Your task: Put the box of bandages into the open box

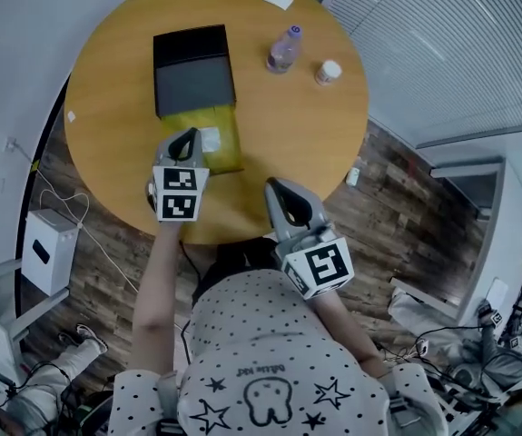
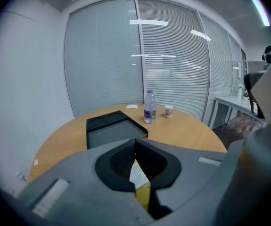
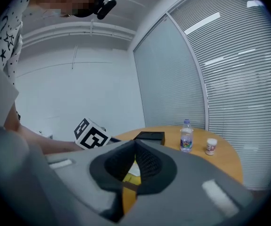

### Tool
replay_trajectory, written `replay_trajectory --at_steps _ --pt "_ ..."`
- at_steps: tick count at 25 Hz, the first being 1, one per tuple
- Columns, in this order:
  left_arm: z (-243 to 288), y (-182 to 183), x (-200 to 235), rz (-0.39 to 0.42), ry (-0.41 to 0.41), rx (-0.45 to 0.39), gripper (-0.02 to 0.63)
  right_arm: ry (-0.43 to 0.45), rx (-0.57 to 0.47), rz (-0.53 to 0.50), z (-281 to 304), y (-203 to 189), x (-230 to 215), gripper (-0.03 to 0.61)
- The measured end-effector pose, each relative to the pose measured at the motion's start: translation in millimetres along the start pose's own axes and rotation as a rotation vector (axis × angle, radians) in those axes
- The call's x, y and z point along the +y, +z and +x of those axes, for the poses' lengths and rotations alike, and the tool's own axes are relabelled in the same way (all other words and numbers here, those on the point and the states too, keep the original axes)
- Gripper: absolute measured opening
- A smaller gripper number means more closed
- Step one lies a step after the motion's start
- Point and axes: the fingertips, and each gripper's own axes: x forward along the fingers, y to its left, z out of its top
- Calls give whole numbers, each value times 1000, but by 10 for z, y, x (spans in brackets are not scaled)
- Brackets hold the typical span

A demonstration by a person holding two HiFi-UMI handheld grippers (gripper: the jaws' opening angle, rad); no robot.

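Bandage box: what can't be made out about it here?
Head view: the left gripper covers part of the bandage box; whether it is gripped is unclear.
Left gripper view: the shut jaws leave only a yellow sliver.
Label print: too small in every view.

Left gripper (image 1: 187, 140) ahead of right gripper (image 1: 275, 188), jaws of both together.

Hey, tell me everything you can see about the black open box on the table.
The black open box is a shallow, matte rectangle lying flat on the round wooden table, toward its far side. Its far section looks darker, with curved recesses. The larger near section is a greyish tray that looks empty. Its near edge meets the yellow box, though I cannot tell whether they touch. A water bottle stands apart on its right. No hand-held gripper touches it.
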Motion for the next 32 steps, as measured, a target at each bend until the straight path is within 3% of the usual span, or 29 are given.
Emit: replay_trajectory --at_steps 21,27,32 --pt "-1408 973 198 -10 177 -375 9 46 -107 -29 -180 433 151 5" --pt "-1783 1296 -95 -20 221 -457 9 64 -137 -19 -396 617 -68 5" --pt "-2061 1345 -264 -39 248 -515 9 84 -154 -23 -434 618 -134 5"
